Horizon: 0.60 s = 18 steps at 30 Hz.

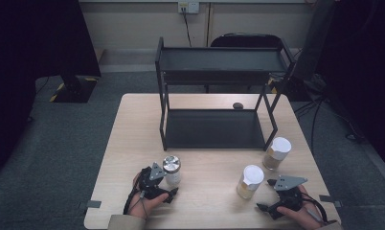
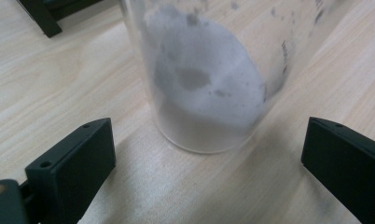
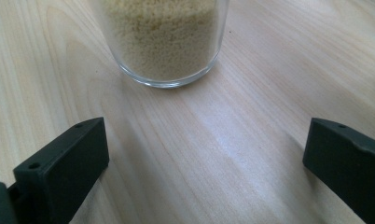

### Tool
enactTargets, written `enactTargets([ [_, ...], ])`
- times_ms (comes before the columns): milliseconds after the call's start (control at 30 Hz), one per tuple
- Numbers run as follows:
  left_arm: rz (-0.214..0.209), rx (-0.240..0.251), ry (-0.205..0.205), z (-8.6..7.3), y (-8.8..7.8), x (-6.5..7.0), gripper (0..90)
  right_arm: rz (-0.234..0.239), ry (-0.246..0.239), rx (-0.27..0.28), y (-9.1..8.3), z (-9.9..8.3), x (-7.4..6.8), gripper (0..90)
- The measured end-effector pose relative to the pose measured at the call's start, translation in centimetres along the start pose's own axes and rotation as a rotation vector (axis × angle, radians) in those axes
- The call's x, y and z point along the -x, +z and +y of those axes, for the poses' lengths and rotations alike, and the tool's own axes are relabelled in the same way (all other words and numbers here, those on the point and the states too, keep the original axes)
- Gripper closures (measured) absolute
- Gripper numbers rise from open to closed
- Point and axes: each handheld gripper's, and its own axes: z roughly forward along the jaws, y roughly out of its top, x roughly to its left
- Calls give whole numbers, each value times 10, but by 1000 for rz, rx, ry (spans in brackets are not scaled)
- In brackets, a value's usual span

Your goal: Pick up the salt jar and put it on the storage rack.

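- Three jars: one silver-lidded jar [image 1: 172, 170] just ahead of the left gripper [image 1: 173, 192], jaws apart.
- Two white-lidded grain jars: nearer jar [image 1: 250, 181] ahead of the right gripper [image 1: 266, 194], jaws apart; farther jar [image 1: 277, 153] beyond it.
- One black shelf rack [image 1: 214, 86] well beyond both.

Table [image 1: 133, 143]: pale wood, fine straight grain.
Shelf rack [image 1: 214, 127] at 12 o'clock: matt black frame, dark grey trays.
Jar [image 1: 172, 170] at 7 o'clock: clear glass, silver metal lid, whitish-grey powder with darker specks.
Jar [image 1: 250, 181] at 5 o'clock: clear glass, white lid, pale yellow grains.
Jar [image 1: 277, 153] at 4 o'clock: white lid, beige-yellow fill.
Left gripper [image 1: 173, 192], right gripper [image 1: 266, 194]: black, grey top plates.
Floor [image 1: 61, 143]: grey-green carpet.
Small dark oval object [image 1: 238, 105] behind rack.
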Motion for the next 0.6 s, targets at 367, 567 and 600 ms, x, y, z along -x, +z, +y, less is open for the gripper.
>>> enactTargets([
  [367, 20, 28, -52, -1, 1, 2, 23, 0, 0, 0, 0, 0, 0, 0],
  [567, 33, 49, -67, 0, 1, 4, 23, 0, 0, 0, 0, 0, 0, 0],
  [600, 33, 50, -65, 0, 1, 4, 23, 0, 0, 0, 0, 0, 0, 0],
])
